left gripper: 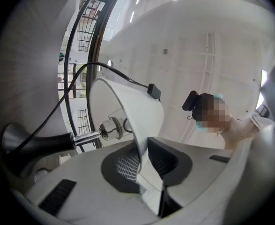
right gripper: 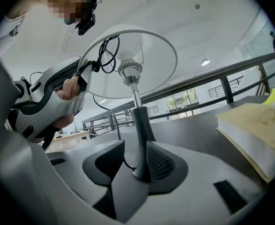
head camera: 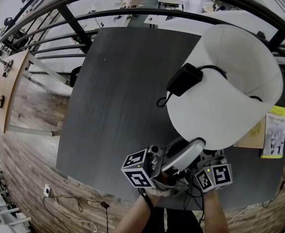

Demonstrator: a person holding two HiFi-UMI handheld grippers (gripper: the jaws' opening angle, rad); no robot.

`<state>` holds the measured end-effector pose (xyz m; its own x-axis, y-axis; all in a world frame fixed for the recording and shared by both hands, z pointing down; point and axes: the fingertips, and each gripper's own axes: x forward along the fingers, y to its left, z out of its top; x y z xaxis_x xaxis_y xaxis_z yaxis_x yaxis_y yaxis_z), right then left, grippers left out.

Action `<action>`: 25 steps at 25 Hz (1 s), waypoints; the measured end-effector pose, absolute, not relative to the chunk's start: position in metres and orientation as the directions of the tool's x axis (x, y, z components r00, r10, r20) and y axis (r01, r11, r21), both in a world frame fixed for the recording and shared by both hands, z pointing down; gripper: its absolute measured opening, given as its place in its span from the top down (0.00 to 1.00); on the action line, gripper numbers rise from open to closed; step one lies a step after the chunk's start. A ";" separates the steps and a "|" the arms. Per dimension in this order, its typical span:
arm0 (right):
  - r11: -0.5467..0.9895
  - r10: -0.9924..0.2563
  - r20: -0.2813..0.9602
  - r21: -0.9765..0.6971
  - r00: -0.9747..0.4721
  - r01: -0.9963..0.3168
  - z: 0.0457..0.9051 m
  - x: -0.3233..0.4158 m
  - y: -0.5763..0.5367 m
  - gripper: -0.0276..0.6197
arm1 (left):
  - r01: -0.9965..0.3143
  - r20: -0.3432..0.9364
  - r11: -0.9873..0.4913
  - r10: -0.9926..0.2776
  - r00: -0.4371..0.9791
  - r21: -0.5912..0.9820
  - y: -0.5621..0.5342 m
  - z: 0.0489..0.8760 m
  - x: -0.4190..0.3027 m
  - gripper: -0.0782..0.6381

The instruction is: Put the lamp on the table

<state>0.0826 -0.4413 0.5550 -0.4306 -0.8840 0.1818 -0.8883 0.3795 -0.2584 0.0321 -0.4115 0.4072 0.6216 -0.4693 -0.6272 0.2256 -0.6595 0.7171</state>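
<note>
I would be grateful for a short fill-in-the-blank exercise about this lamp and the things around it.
1. The left claw pinches the rim of the white ___.
2. The right claw holds the lamp stem, which is far ___ in colour than that white part.
3. The adapter resting on that white part is ___.
4. On the grey table, at its right side, lies a yellowish ___.
Missing words: shade; darker; black; book.

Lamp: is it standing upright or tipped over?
Upright, near enough: in the right gripper view its stem rises from between the fingers to the shade above; the head view looks down onto the shade.
</note>
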 end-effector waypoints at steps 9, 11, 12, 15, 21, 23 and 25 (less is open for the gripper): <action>0.374 -0.886 0.187 -0.255 -0.425 -0.892 0.562 0.079 -0.441 0.70 | 0.234 -0.641 -0.672 -0.455 0.618 0.703 -0.405 0.414 0.030 0.77; 0.376 -0.883 0.193 -0.254 -0.427 -0.891 0.565 0.077 -0.440 0.70 | 0.234 -0.642 -0.672 -0.456 0.617 0.702 -0.406 0.416 0.029 0.76; 0.377 -0.882 0.196 -0.253 -0.429 -0.891 0.566 0.076 -0.439 0.70 | 0.233 -0.642 -0.674 -0.455 0.617 0.701 -0.406 0.416 0.029 0.76; 0.378 -0.879 0.203 -0.254 -0.431 -0.891 0.570 0.073 -0.435 0.70 | 0.227 -0.638 -0.674 -0.457 0.619 0.703 -0.405 0.417 0.029 0.76; 0.374 -0.877 0.213 -0.259 -0.430 -0.890 0.570 0.071 -0.430 0.71 | 0.209 -0.602 -0.643 -0.484 0.635 0.737 -0.404 0.417 0.029 0.73; 0.377 -0.876 0.213 -0.260 -0.433 -0.889 0.568 0.070 -0.428 0.72 | 0.194 -0.582 -0.633 -0.490 0.649 0.749 -0.404 0.417 0.028 0.71; 0.380 -0.871 0.219 -0.266 -0.439 -0.886 0.568 0.068 -0.424 0.74 | 0.179 -0.563 -0.624 -0.497 0.660 0.761 -0.404 0.416 0.029 0.70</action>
<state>0.0678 -0.4241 0.5680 -0.4390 -0.8714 0.2188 -0.8860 0.3795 -0.2663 0.0287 -0.4039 0.4161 0.6602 -0.4970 -0.5632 0.1788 -0.6242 0.7605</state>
